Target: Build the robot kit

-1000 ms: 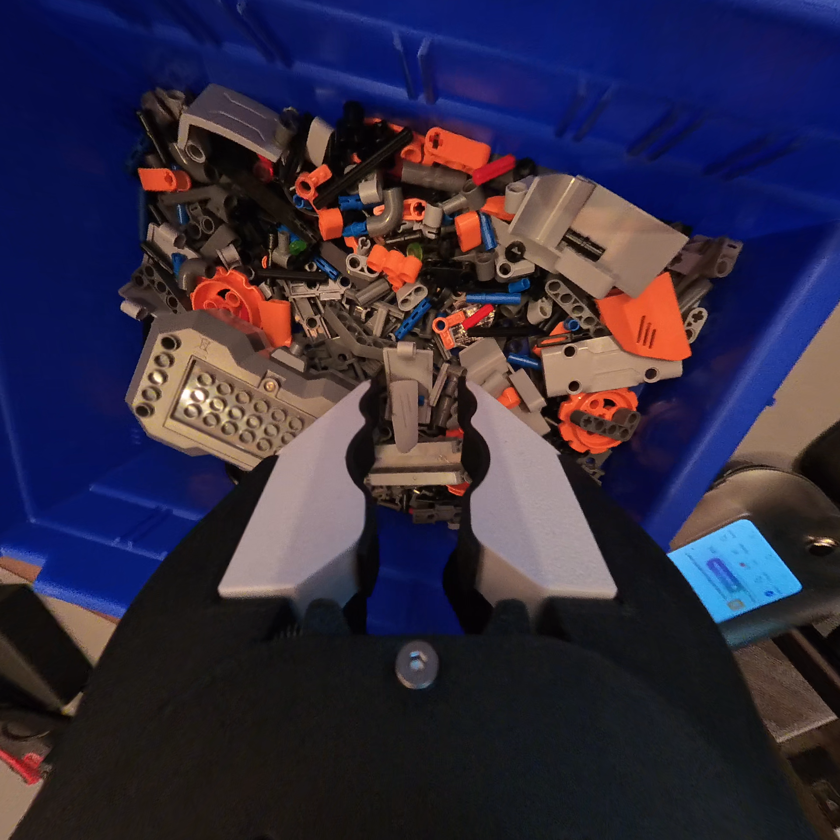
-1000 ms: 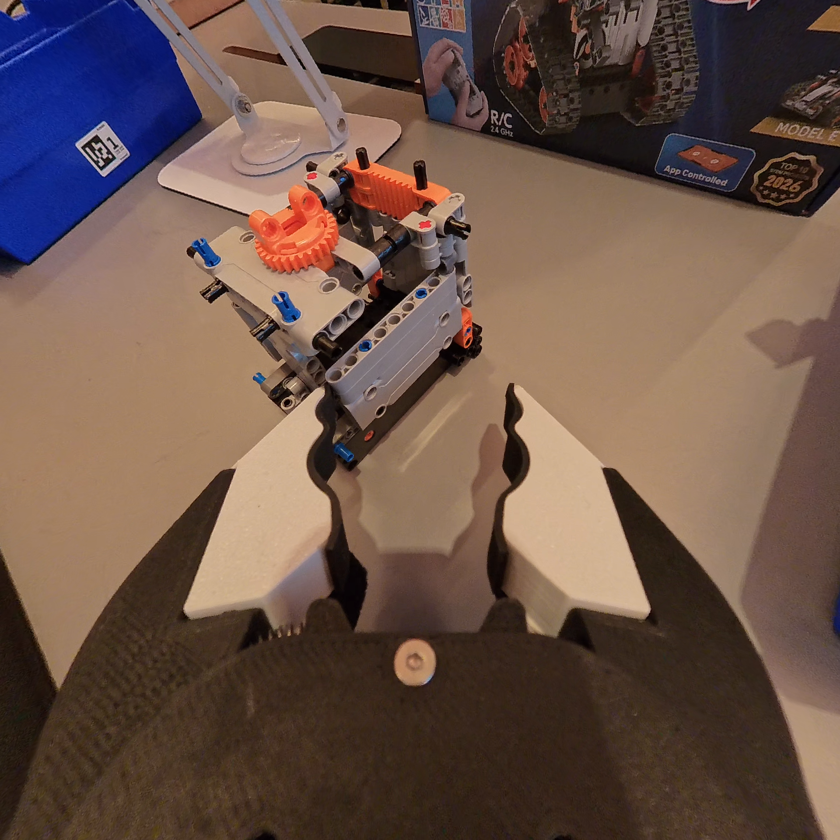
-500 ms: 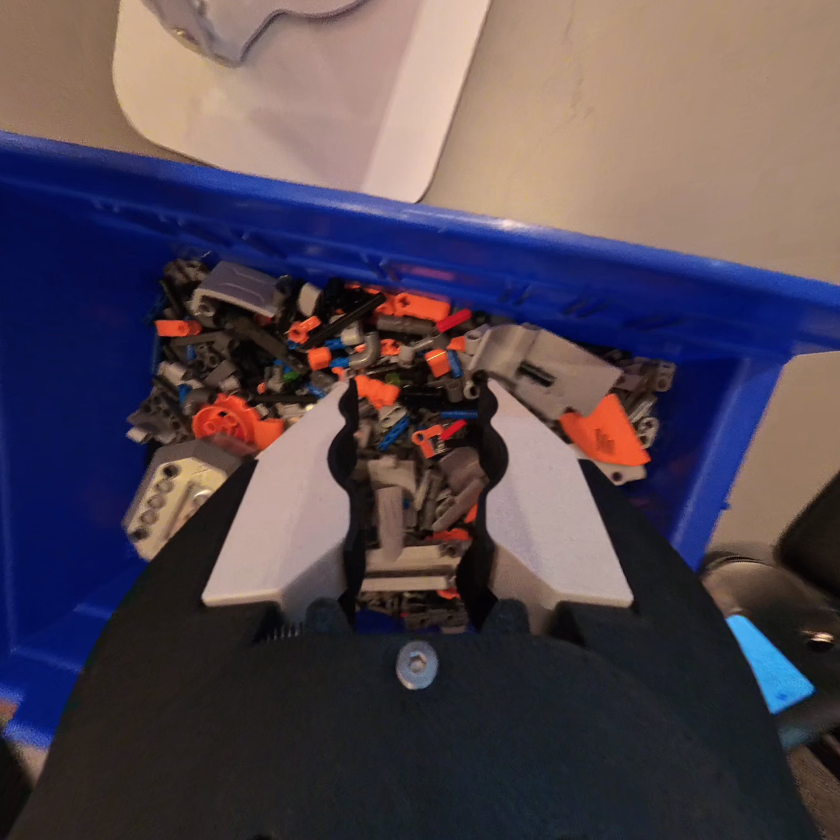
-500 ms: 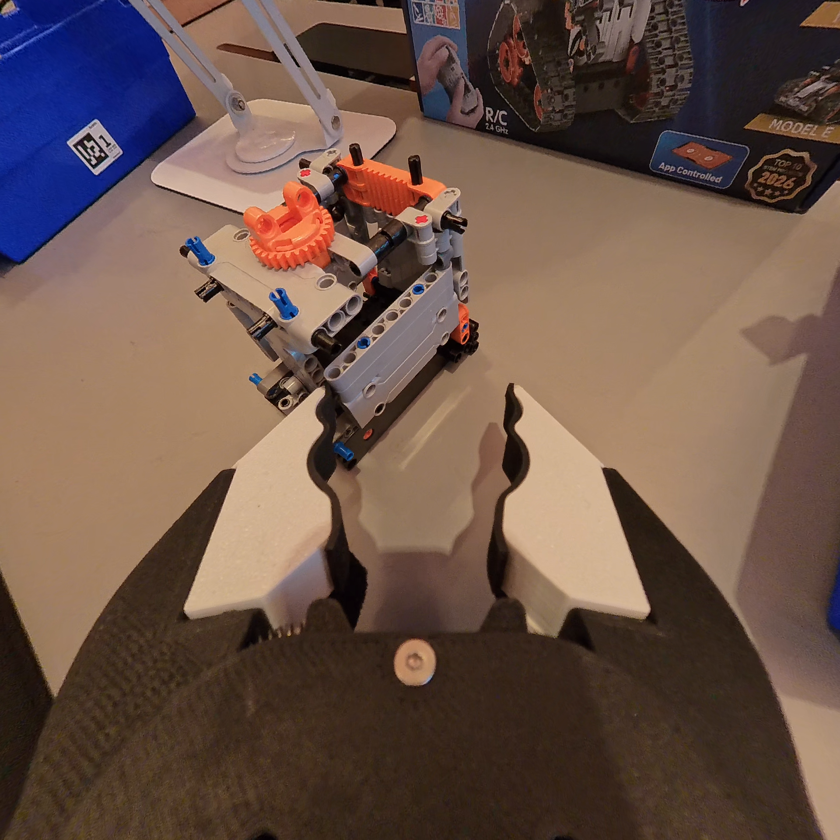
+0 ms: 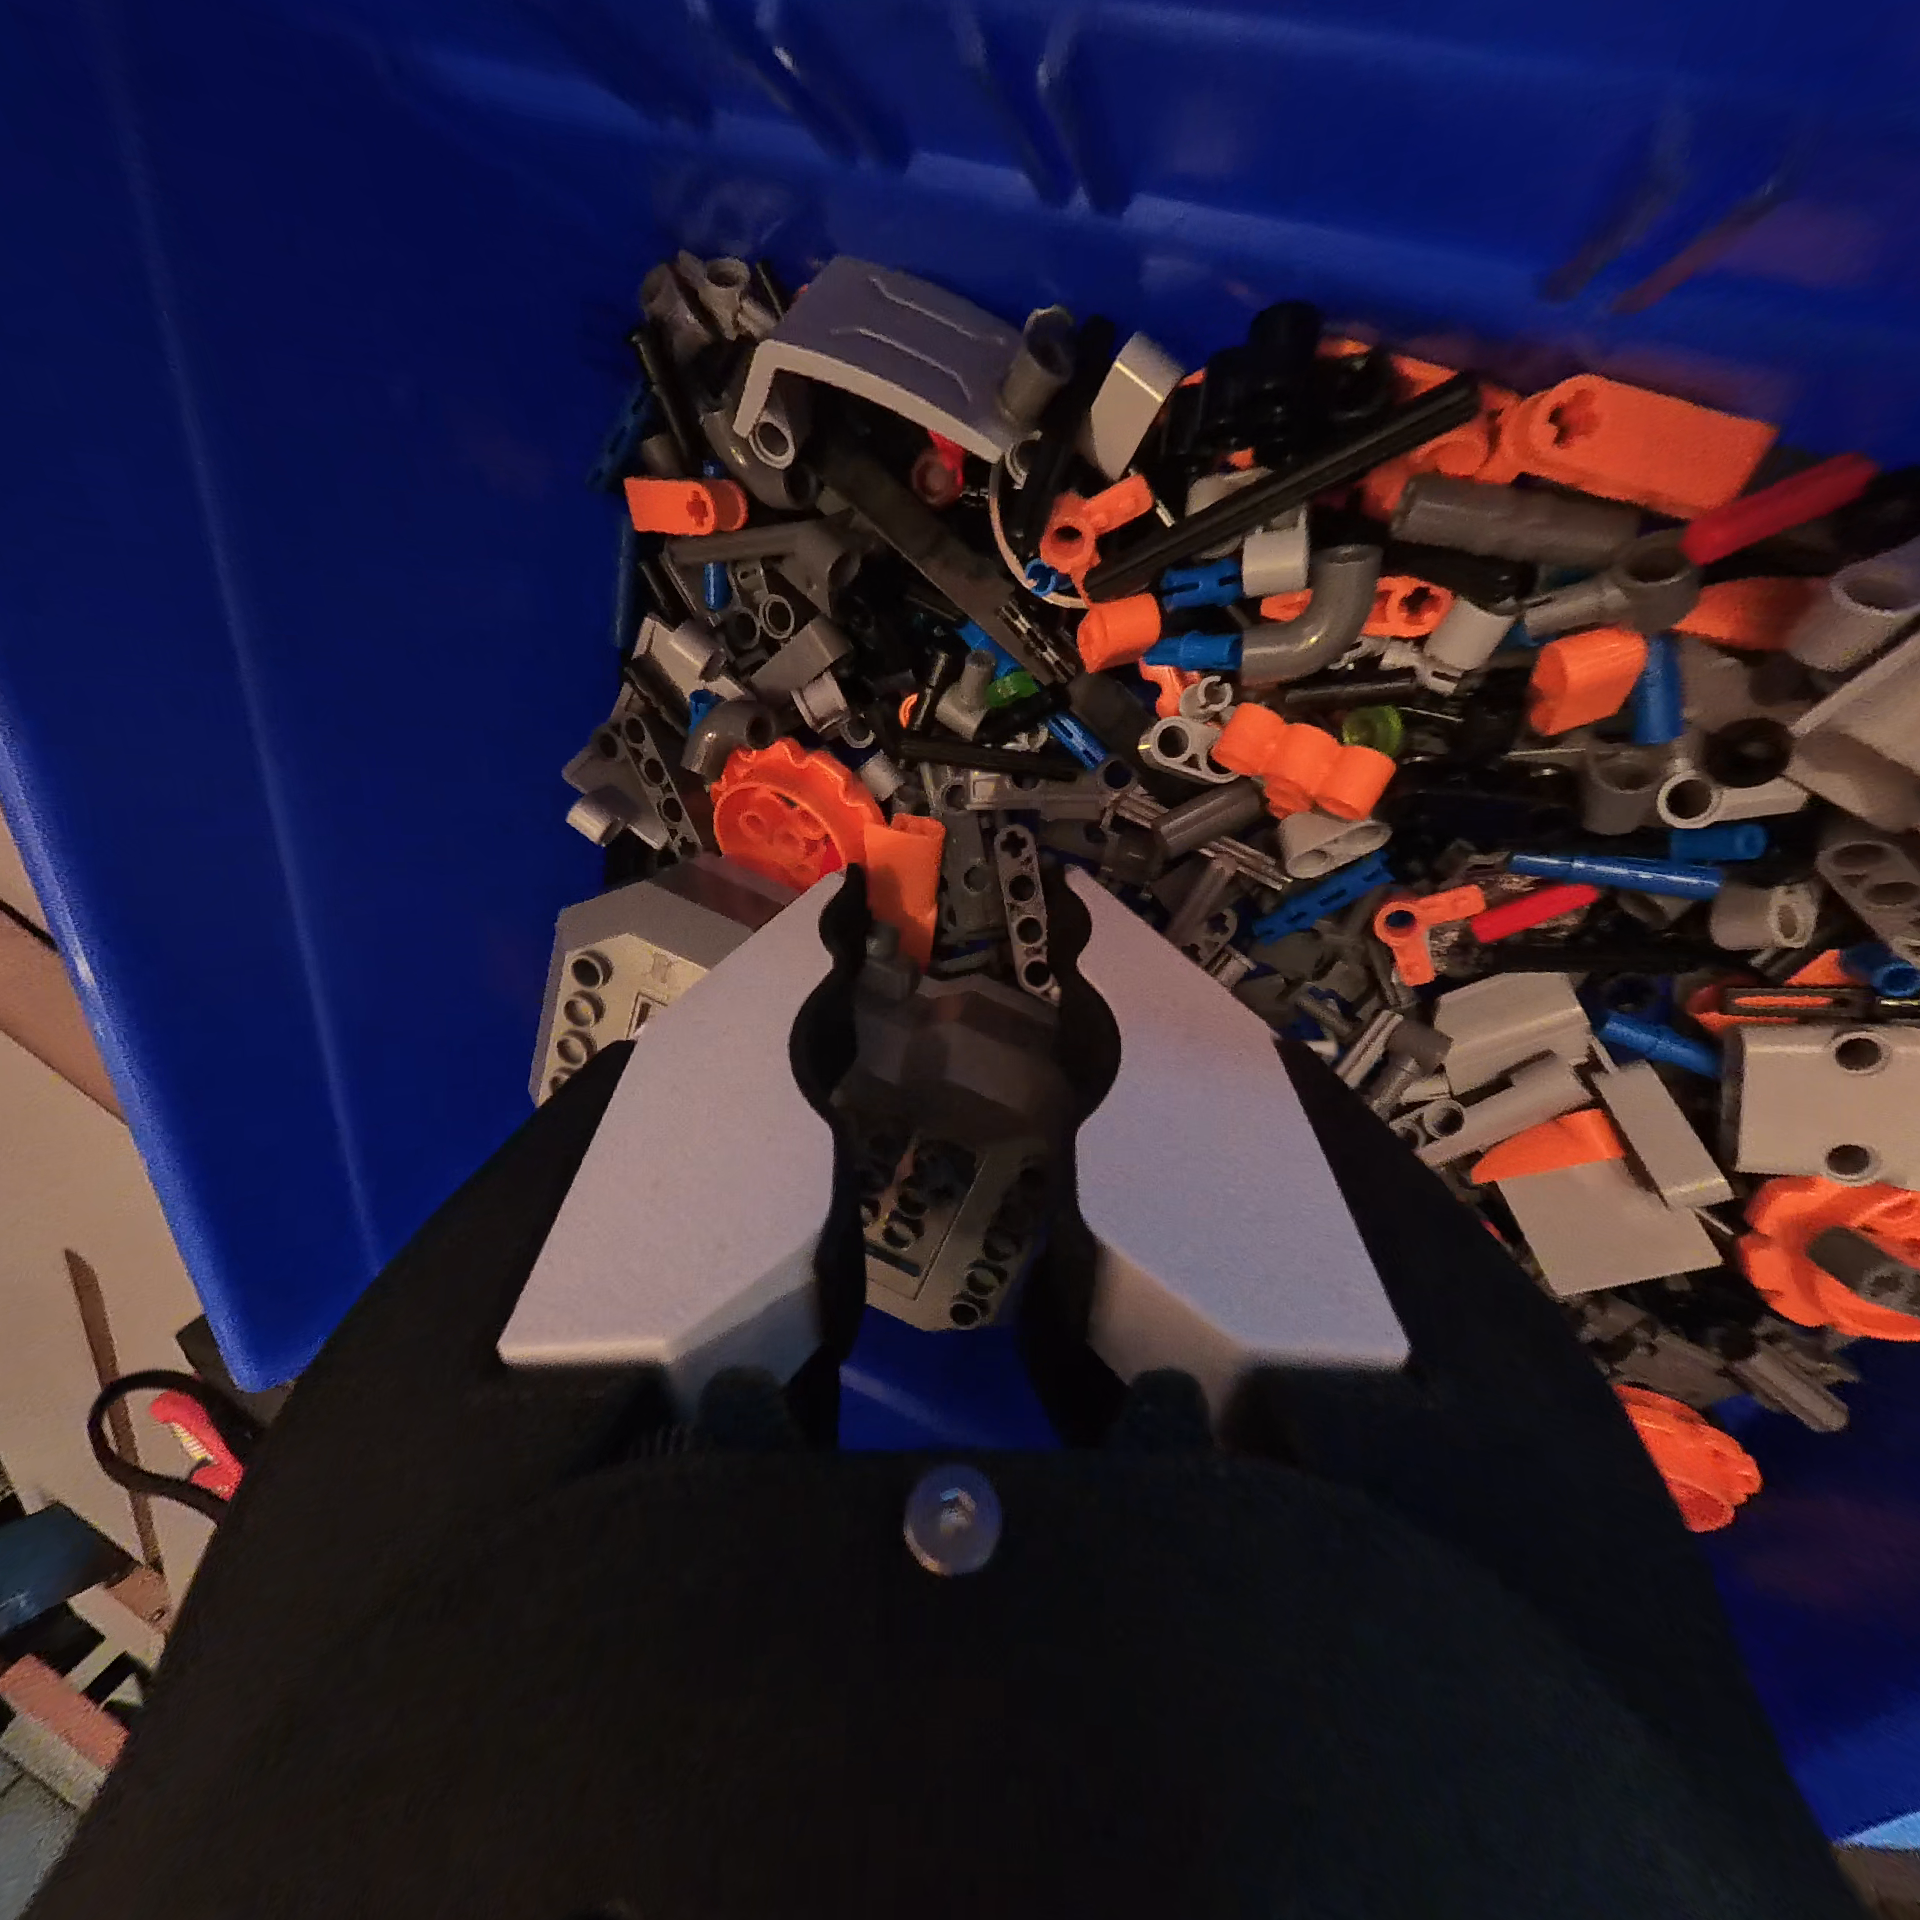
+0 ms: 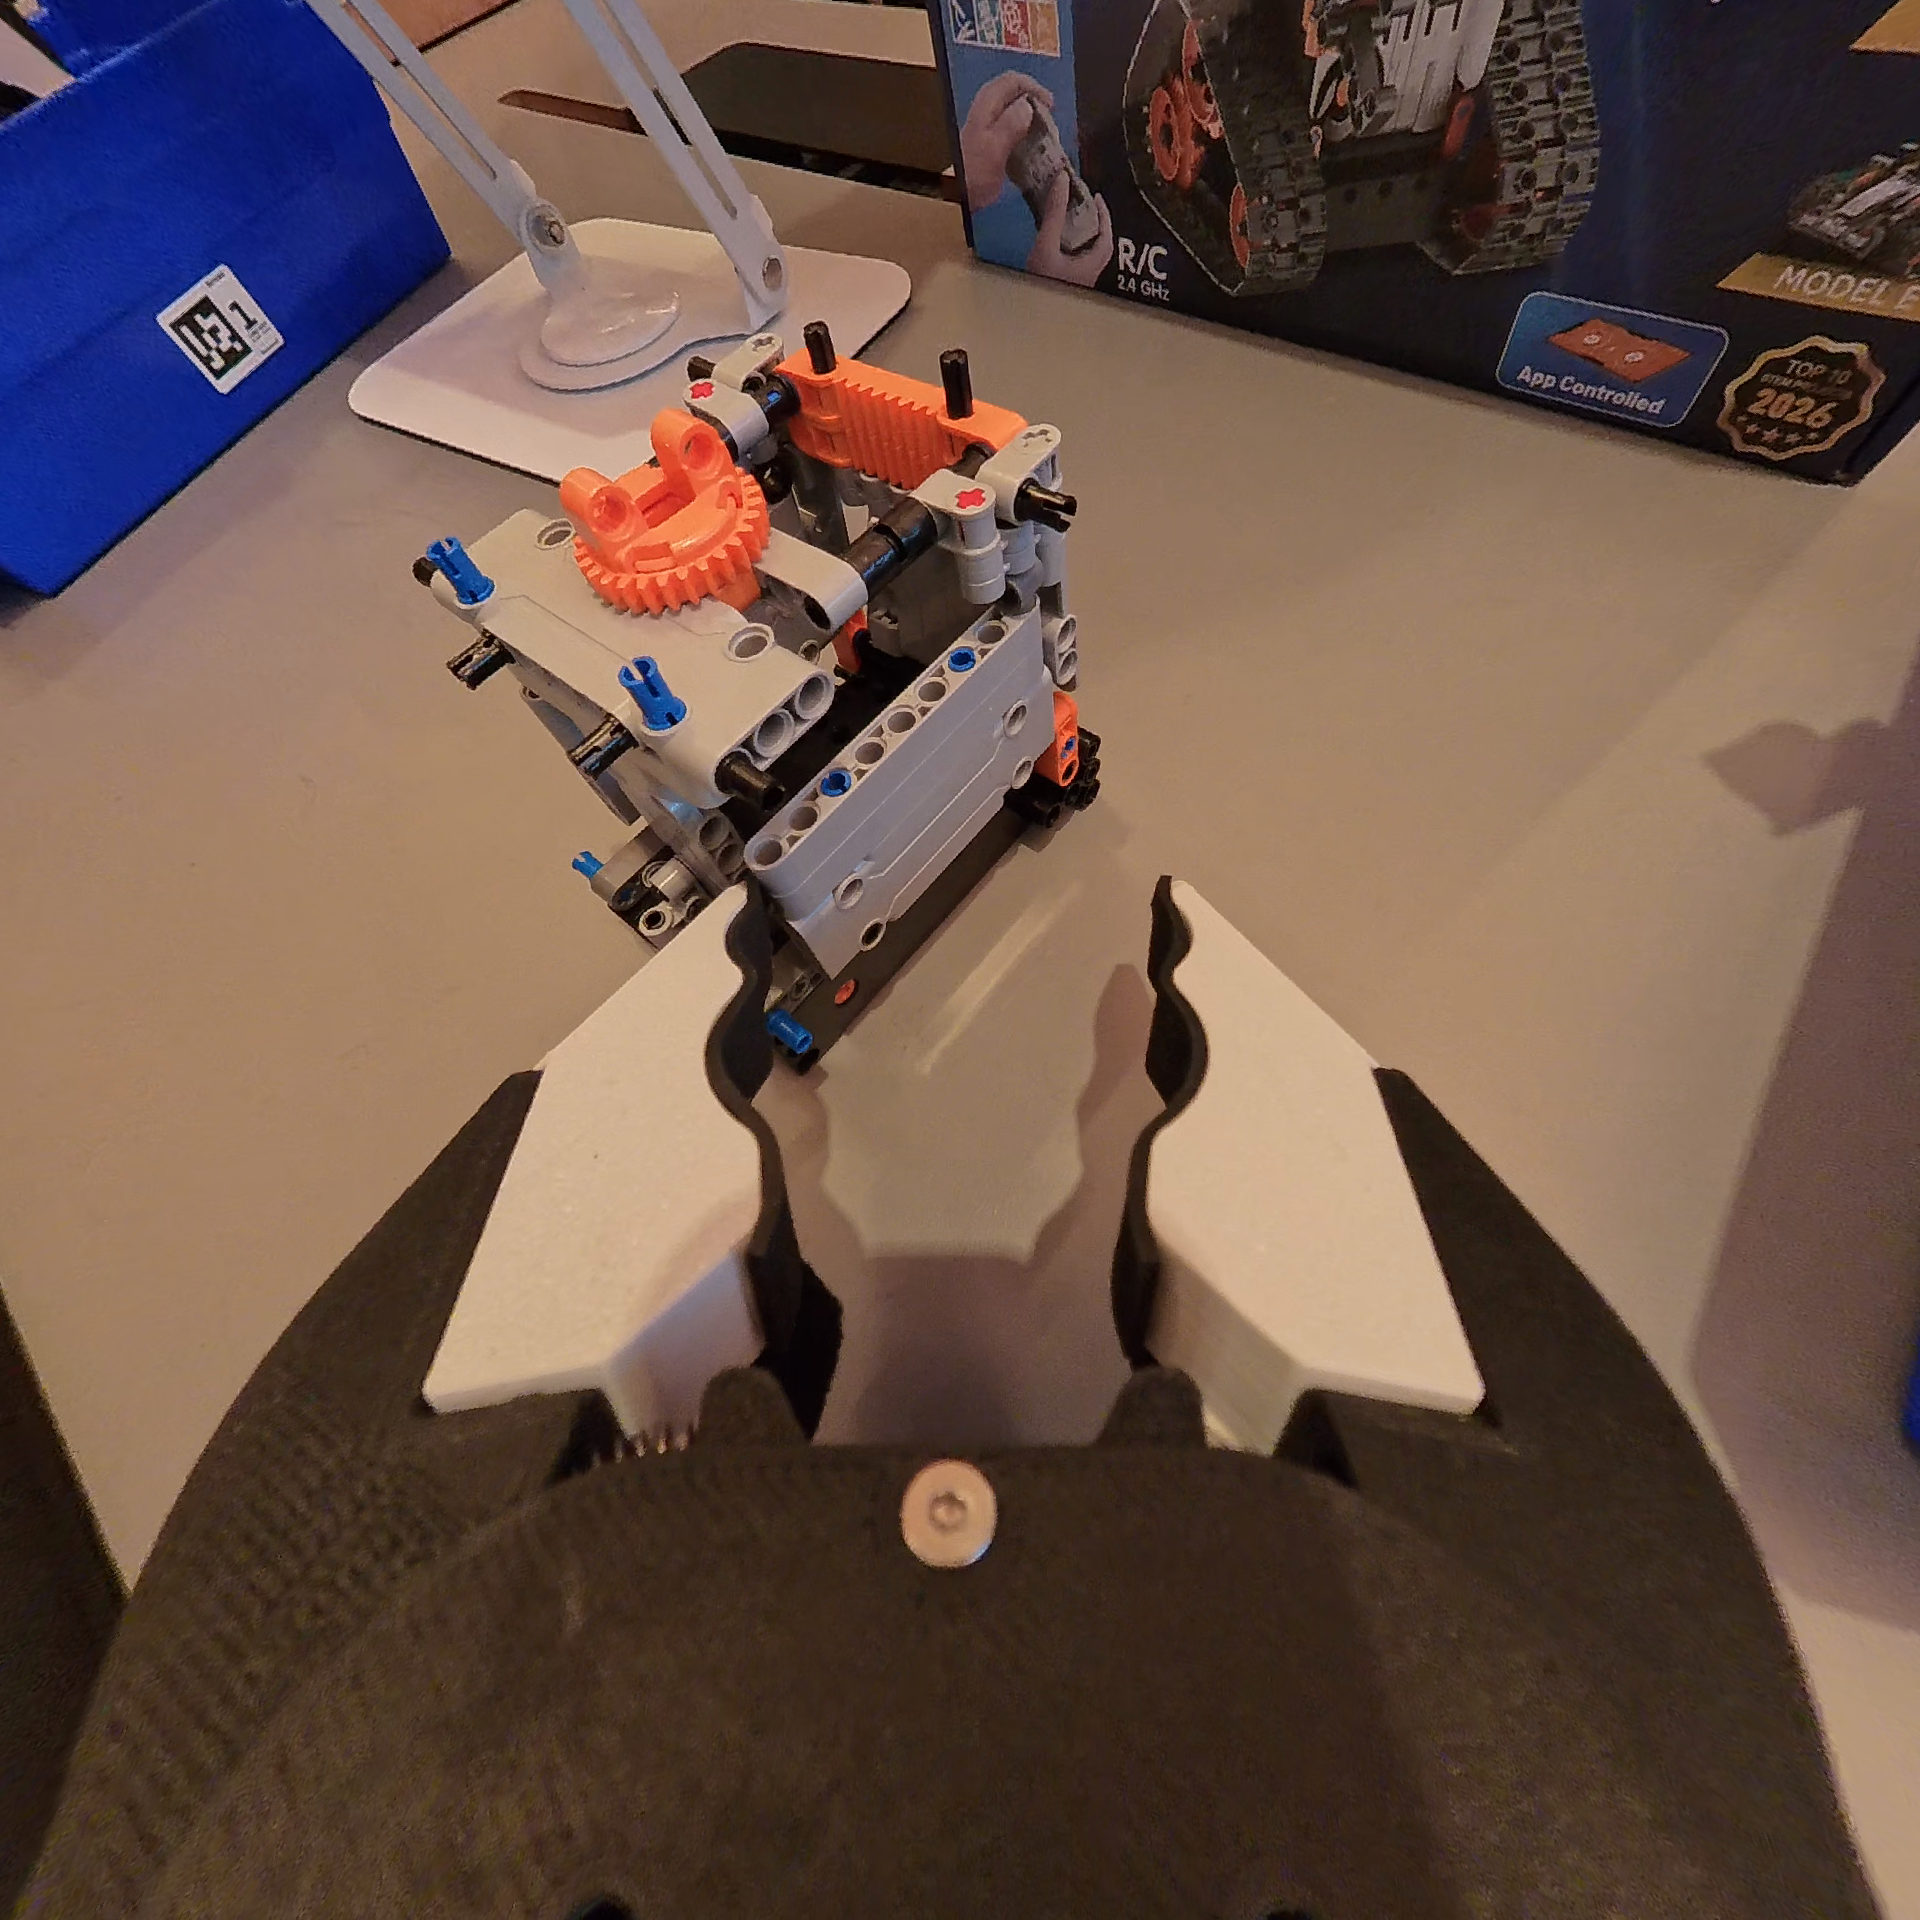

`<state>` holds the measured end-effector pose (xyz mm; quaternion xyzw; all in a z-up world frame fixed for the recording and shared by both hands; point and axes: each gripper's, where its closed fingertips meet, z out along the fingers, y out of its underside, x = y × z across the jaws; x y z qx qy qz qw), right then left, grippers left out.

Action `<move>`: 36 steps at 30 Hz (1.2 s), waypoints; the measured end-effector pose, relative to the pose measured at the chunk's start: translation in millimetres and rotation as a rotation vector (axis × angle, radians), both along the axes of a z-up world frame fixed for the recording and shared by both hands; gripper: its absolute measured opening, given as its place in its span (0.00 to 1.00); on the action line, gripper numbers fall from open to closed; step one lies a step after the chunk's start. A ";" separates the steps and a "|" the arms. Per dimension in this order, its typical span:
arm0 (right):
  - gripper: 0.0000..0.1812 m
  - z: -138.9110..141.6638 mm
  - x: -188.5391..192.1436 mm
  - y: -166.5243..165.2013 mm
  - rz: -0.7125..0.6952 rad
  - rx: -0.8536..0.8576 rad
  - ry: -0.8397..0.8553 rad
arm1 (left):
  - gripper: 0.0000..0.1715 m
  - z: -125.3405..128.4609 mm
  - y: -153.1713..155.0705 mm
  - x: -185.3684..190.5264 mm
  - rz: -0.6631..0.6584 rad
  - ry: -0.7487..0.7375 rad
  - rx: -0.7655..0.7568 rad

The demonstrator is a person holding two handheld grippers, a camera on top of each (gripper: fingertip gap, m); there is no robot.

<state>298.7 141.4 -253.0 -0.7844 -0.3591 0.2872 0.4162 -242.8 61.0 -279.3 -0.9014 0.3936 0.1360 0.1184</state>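
Your left gripper [image 5: 956,914], jaws partly apart and holding nothing, hangs over the grey block [image 5: 935,1143] at the bin's [image 5: 312,623] near-left, so straddle it squarely; right gripper [image 6: 951,914], jaws wide and empty, sits just near-right of the model [image 6: 810,665].

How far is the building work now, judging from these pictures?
A partly built model stands on the grey table. The left gripper hangs open over the loose parts in the blue bin, holding nothing; the right gripper is open beside the model. Many parts lie unused.
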 end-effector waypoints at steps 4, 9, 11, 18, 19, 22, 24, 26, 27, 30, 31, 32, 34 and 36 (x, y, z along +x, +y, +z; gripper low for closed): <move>0.39 0.6 -0.2 -0.3 0.002 0.001 0.000 | 0.16 4.0 5.1 -0.9 0.002 -0.006 -0.011; 0.39 2.4 -0.1 -0.6 0.003 0.004 0.009 | 0.15 -0.2 7.9 0.4 0.036 -0.031 -0.048; 0.38 3.2 -0.3 -0.8 0.004 0.005 0.013 | 0.15 -0.1 8.4 0.4 0.032 -0.031 -0.045; 0.38 5.4 -1.2 -1.8 0.011 0.006 0.023 | 0.05 -2.1 2.4 7.8 0.007 -0.095 -0.022; 0.38 5.8 -1.2 -1.9 0.011 0.007 0.024 | 0.05 -1.6 1.9 7.9 0.002 -0.094 -0.018; 0.38 6.3 -1.4 -2.3 0.013 0.007 0.027 | 0.05 3.7 0.6 8.3 0.007 -0.130 -0.005; 0.38 7.1 -1.5 -2.6 0.014 0.009 0.030 | 0.05 10.0 1.6 5.6 0.018 -0.151 0.023; 0.38 7.4 -1.7 -2.7 0.016 0.009 0.031 | 0.05 15.3 4.0 2.9 0.028 -0.161 0.052; 0.38 7.4 -2.0 -2.8 0.017 0.008 0.031 | 0.05 15.6 5.2 0.7 0.031 -0.149 0.061; 0.38 7.5 -2.5 -3.3 0.020 0.009 0.029 | 0.08 6.5 2.2 -4.0 0.009 -0.071 0.024; 0.38 7.6 -2.6 -3.3 0.020 0.010 0.030 | 0.12 2.8 0.9 -2.7 -0.001 -0.055 0.008; 0.38 8.0 -2.4 -3.3 0.019 0.011 0.031 | 0.12 0.5 1.2 -2.7 -0.011 -0.030 0.003; 0.38 8.8 -2.1 -3.1 0.018 0.012 0.035 | 0.13 -0.3 4.8 -2.1 -0.015 -0.004 0.013; 0.38 9.1 -2.2 -3.2 0.019 0.013 0.035 | 0.13 -0.8 7.5 0.1 -0.007 -0.014 0.014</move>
